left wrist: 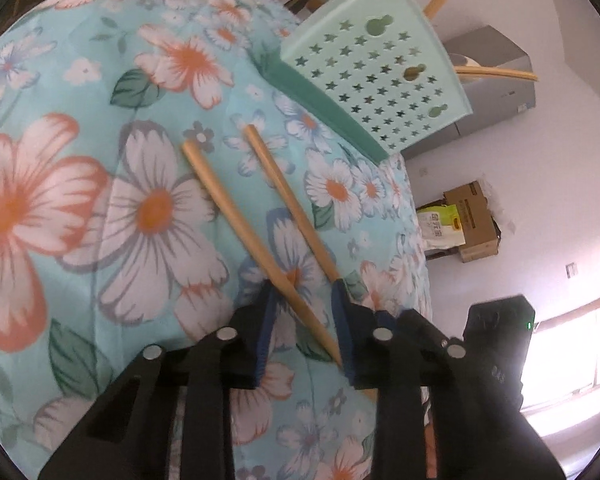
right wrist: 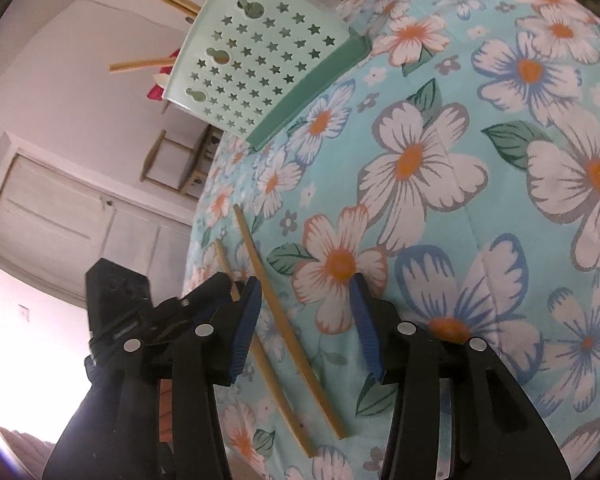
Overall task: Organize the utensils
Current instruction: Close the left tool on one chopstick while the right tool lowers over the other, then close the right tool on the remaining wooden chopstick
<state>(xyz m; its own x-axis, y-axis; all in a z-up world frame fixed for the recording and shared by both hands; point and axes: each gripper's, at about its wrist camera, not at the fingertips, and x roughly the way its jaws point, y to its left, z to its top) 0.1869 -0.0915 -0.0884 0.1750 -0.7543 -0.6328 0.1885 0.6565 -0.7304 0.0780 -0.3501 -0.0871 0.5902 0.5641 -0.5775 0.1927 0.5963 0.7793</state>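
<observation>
Two wooden chopsticks (left wrist: 236, 212) lie side by side on the floral tablecloth (left wrist: 100, 140). My left gripper (left wrist: 304, 292) is open; the thin end of one chopstick runs between its blue pads, the other passes under the right pad. A mint-green star-perforated utensil holder (left wrist: 376, 68) stands beyond, with chopsticks (left wrist: 496, 74) sticking out. In the right wrist view my right gripper (right wrist: 304, 296) is open over two chopsticks (right wrist: 288, 320) near the table edge. The holder (right wrist: 260, 64) stands ahead.
The table edge (left wrist: 416, 240) drops off to the right in the left wrist view, with cardboard boxes (left wrist: 472, 220) on the floor beyond. In the right wrist view the edge (right wrist: 196, 240) is to the left, with a white door (right wrist: 80, 216) behind.
</observation>
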